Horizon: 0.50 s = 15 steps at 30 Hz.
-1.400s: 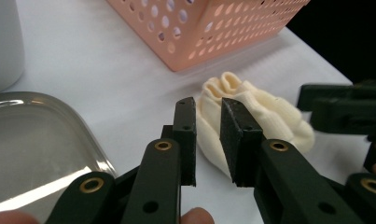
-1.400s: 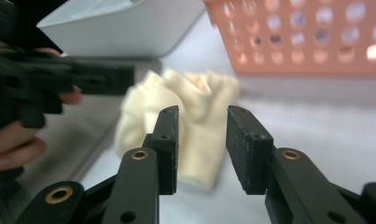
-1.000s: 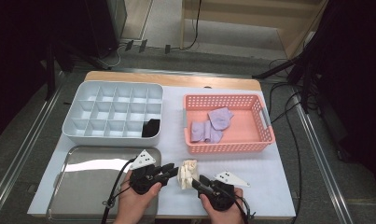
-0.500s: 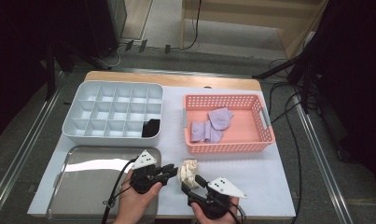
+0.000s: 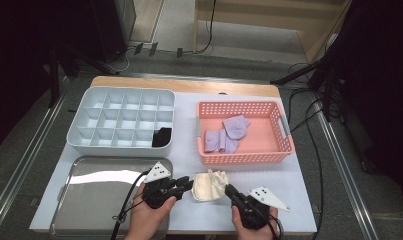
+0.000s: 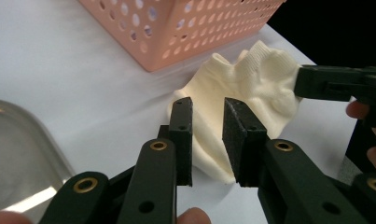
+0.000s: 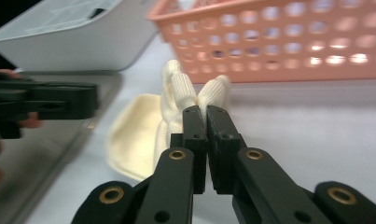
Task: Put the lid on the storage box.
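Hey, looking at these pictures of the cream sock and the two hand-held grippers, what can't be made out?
- Left gripper view: whether the left hand-held gripper pinches the cream sock; its jaws hide the contact.
- Right gripper view: how much cloth the right hand-held gripper has caught; the shut jaws cover it.
- High view: what the dark item in the divided tray is; too small.
- Right gripper view: the pink basket is blurred, its contents unreadable.

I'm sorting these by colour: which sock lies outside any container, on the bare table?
The cream sock, lying between the two grippers; the purple socks sit in the pink basket, the black one in the divided tray.
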Tool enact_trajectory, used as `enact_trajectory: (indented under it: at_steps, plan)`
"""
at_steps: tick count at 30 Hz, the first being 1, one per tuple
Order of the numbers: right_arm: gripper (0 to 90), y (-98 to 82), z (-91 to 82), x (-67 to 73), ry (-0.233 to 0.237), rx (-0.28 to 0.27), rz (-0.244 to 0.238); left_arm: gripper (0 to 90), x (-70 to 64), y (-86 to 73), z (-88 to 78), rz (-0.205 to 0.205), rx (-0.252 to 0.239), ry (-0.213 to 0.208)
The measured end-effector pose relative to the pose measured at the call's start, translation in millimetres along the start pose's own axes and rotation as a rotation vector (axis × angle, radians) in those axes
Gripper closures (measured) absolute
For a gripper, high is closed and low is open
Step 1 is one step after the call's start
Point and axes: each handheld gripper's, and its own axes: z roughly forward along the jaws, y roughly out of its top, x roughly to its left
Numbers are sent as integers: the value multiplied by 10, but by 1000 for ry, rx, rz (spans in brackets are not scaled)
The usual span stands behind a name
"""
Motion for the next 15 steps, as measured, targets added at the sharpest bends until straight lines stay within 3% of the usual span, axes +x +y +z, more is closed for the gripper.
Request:
enact_trajectory:
  at_steps: [6,9,13,14,15]
  plan:
    - [873,-47,66,-262,-103,95,21,750,-79,-39,98,26,32,-11]
    - [789,-86,117,-347,-109,122,54,749,-80,-49,112,32,39,-6]
    - [709,-70,85,-368,-74,50,90,749,-64,-25,82,23,24,-6]
    - [688,-41,29,-352,-75,-10,97,752,-68,-18,77,20,19,-5]
    - [688,-41,29,-352,-75,-10,97,752,-75,-12,76,21,19,-8]
